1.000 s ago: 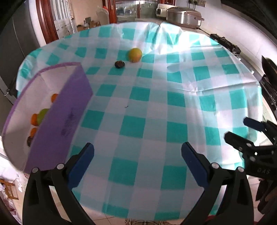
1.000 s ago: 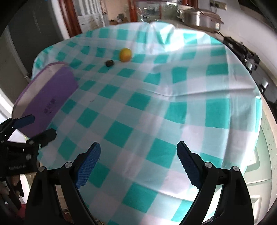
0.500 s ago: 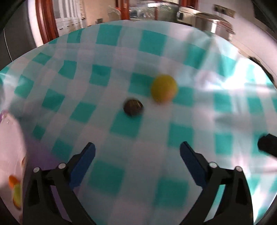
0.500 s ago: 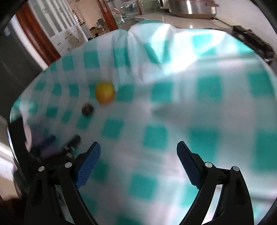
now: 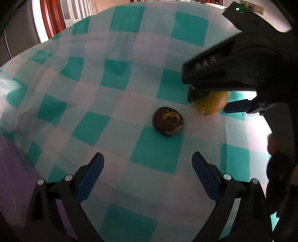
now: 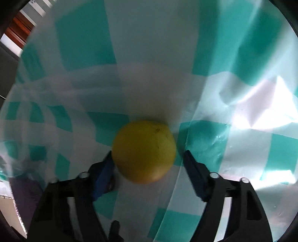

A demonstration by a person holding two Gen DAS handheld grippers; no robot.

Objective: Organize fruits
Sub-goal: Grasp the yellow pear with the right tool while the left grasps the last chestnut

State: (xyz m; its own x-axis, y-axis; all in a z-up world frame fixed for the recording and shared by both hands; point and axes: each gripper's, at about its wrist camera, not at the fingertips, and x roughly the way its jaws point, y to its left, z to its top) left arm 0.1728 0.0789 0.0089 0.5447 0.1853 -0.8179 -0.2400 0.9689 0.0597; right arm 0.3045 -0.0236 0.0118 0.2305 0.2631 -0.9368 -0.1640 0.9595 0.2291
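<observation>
A yellow round fruit (image 6: 144, 151) lies on the teal-and-white checked cloth (image 6: 149, 55), between the fingers of my right gripper (image 6: 149, 158). The jaws are open around it; the left pad touches it and a gap shows on the right. In the left wrist view the fruit (image 5: 211, 103) sits under the right gripper's body (image 5: 232, 65). A dark brown wrinkled fruit (image 5: 168, 123) lies on the cloth (image 5: 93, 93) ahead of my left gripper (image 5: 148, 167), which is open and empty.
A purple box wall (image 5: 13, 167) shows at the lower left of the left wrist view, and a purple patch (image 6: 24, 195) shows at the lower left of the right wrist view. Wooden door frames (image 5: 52, 16) stand beyond the table.
Both grippers have moved forward across the table toward the two fruits. The right gripper now straddles the yellow fruit, and the left one is close behind the dark fruit.
</observation>
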